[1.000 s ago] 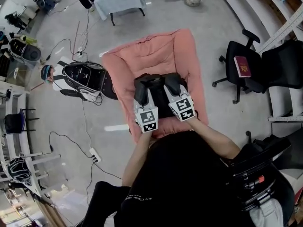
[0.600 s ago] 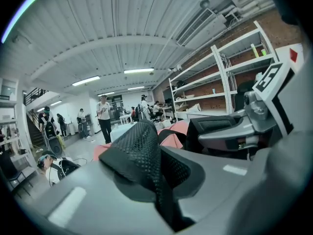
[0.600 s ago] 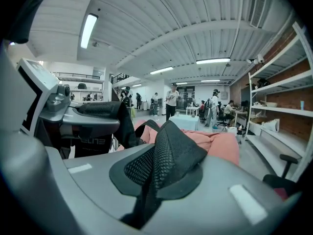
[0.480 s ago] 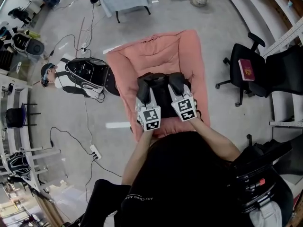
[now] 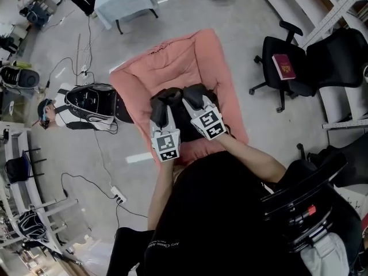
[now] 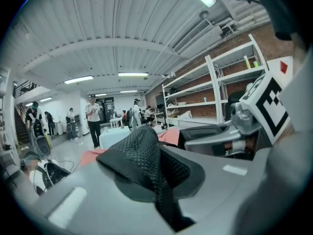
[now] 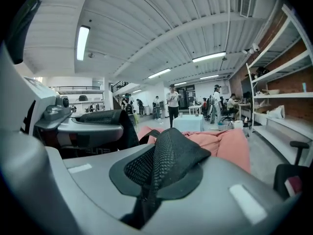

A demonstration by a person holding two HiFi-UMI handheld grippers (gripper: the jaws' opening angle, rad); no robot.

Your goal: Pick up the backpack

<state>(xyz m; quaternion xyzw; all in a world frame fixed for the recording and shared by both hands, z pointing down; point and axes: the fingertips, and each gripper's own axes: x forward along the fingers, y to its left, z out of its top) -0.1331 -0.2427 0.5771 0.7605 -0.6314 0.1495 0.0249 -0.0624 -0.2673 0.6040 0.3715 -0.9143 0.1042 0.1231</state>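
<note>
Both grippers are on the backpack (image 5: 183,112): L gripper (image 5: 161,103) has its jaws shut narrow on a black mesh strap (image 6: 142,151), and R gripper (image 5: 194,96) likewise pinches a second mesh strap (image 7: 168,160). Each strap is bunched btwn the pads and pokes up over the jaw tips. The pack's dark body sits right ahead of the jaws and slightly below, slung btwn the two grippers, over the middle of the pink cushion (image 5: 172,68) on the floor (image 5: 253,39). Its long axis looks to run forward, approx. in line w/ both grippers, which lie side by side and close together, so neither hand is nearer. Can't tell if the pack is clear of the cushion yet. Judgement: next move wants a straight, even lift w/ both hands, else the pack tips. A different bag (image 5: 92,99) lies on the floor just left of the cushion, untouched.
</note>
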